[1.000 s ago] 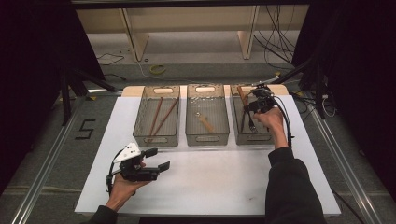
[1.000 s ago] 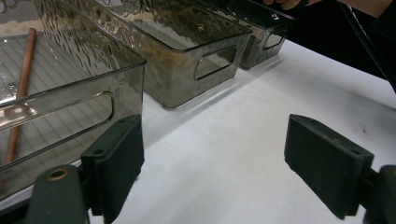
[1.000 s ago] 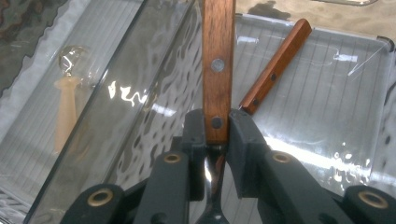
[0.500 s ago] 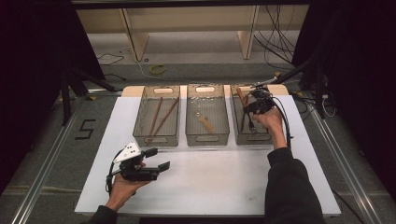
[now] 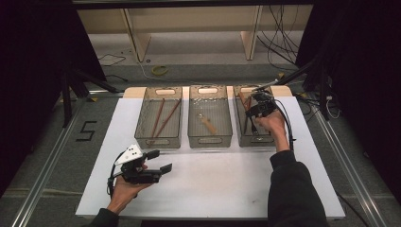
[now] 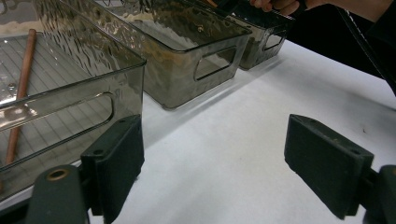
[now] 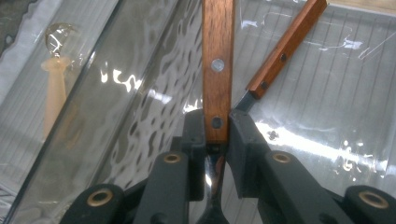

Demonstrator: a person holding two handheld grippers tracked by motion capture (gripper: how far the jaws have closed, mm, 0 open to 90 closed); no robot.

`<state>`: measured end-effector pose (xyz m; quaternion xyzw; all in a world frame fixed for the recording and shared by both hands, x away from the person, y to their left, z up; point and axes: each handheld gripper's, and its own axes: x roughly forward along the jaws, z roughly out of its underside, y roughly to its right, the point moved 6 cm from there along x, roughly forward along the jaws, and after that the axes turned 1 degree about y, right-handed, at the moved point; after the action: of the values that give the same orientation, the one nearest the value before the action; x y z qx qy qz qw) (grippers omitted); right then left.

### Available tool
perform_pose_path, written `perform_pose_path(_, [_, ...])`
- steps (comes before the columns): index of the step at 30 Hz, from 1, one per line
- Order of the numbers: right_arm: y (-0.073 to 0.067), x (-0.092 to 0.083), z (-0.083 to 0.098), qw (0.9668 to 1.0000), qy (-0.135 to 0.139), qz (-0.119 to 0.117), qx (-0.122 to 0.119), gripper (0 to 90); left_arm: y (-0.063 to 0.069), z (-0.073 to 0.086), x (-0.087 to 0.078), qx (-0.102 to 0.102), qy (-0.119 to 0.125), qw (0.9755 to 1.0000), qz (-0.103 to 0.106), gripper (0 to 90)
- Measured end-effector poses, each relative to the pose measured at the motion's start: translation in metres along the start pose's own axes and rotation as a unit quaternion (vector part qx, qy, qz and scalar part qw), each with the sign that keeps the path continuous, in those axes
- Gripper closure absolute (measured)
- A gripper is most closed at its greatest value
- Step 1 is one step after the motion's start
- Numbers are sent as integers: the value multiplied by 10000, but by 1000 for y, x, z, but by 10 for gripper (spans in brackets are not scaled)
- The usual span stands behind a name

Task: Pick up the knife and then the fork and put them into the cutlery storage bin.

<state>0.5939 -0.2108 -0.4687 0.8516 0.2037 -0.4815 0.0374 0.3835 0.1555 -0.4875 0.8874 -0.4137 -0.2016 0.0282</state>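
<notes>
My right gripper [image 5: 254, 111] reaches down into the right-hand clear bin [image 5: 257, 140]. In the right gripper view its jaws [image 7: 217, 122] are shut on the end of a wooden-handled utensil [image 7: 217, 46], whose metal shaft runs down between them. A second wooden-handled utensil [image 7: 285, 46] lies beside it in the same bin. My left gripper [image 5: 161, 161] hovers over the white table top [image 5: 213, 184] near the front left, open and with nothing between its pads [image 6: 212, 154].
Three clear bins stand in a row at the back of the table. The left bin [image 5: 158, 142] holds two brown sticks [image 5: 163, 118]. The middle bin [image 5: 209, 140] holds a small pale-handled tool [image 5: 206, 124]. Black cables trail from both grippers.
</notes>
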Motion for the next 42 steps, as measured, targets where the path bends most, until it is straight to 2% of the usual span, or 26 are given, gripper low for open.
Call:
perform_pose_path(3, [2,0,2,10000,-56,11,64,762,0,0,0,0,1,10000,0,192])
perform_pose_path(6, [3,-1,1,9999,-60,-40,112,635,0,0,0,-1,0,10000,-2,192])
perform_pose_path(9, [3,-6,-2,9998,54,-71,152,562,0,0,0,1,-4,10000,-3,192])
perform_pose_path(18, [0,-12,-2,9997,155,-141,117,494,0,0,0,2,-3,10000,0,192])
perform_pose_path(27, [-11,-26,-5,9987,448,-217,-92,449,0,0,0,-8,-13,10000,-3,192])
perform_pose_path(30, [-17,-32,-6,9975,621,-285,-162,435,0,0,0,-12,-12,10000,-4,191])
perform_pose_path(37, [-38,-47,2,9931,932,-490,-524,395,0,1,0,-11,-33,10000,-4,191])
perform_pose_path(42, [-51,-57,9,9894,1138,-637,-636,371,-1,1,1,-24,-30,10000,-3,191])
